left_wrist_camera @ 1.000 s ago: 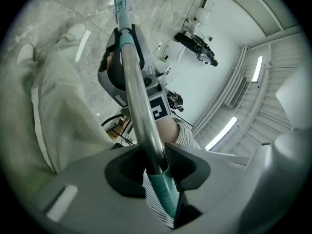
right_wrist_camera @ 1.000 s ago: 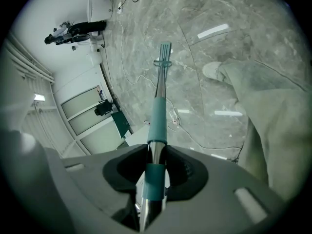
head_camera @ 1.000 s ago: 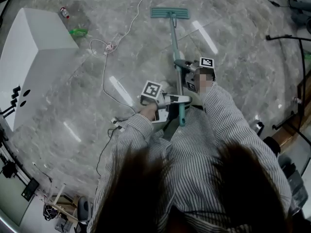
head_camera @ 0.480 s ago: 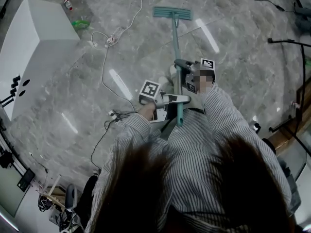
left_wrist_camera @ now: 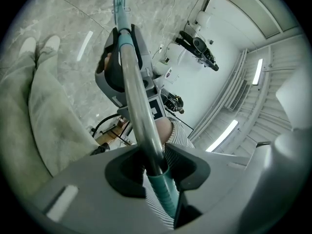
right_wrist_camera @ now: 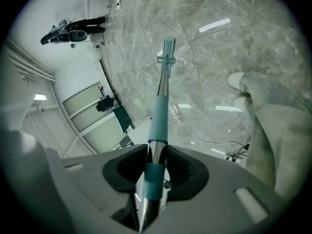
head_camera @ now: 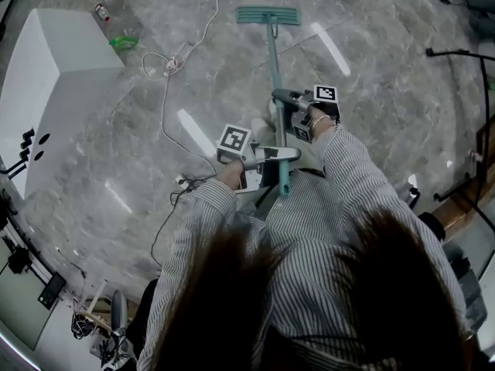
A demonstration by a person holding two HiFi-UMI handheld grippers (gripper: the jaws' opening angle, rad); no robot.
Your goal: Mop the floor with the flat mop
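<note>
- Head view: the flat mop [head_camera: 271, 45] slants away in front of the person; its pad [head_camera: 267, 15] lies flat on the grey floor [head_camera: 371, 76], well ahead of both grippers; the handle [head_camera: 272, 64] has its long axis running from the person's chest forward and down to the pad; the right gripper [head_camera: 282, 99] clamps the shaft part-way along and is the nearer to the pad; the left gripper [head_camera: 285, 155] clamps the upper end, close to the body; a white cable [head_camera: 165, 107] and a white box [head_camera: 54, 76] lie to the left, well apart from the pad.
- Left gripper view: jaws closed onto the handle where the metal tube meets the teal grip; the shaft runs on through the right gripper toward the floor.
- Right gripper view: jaws closed onto the metal shaft at a teal band; the pad lies straight ahead along the jaw line.
- Judgement: any push or pull should follow the handle axis; the right gripper steers, the left drives; the cable is a snag risk on leftward sweeps.
</note>
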